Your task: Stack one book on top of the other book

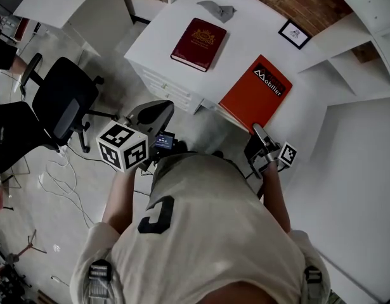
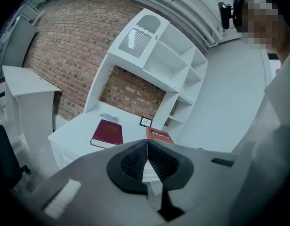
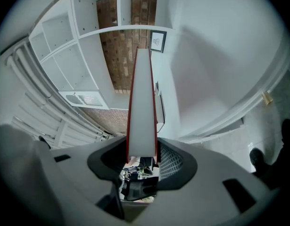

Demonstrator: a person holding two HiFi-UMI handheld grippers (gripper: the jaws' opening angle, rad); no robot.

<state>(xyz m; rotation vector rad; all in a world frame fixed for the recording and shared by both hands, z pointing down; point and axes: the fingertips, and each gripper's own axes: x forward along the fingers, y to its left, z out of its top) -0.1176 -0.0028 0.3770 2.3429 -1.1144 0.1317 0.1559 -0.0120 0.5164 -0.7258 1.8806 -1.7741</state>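
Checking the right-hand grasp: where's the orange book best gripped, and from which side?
Grip the orange book at its near edge, coming in level from the person's side, one of the fingers on each cover. It is thin and broad, so only an edge fits between them, and that edge faces the person. The right gripper is clamped there, on the page side.
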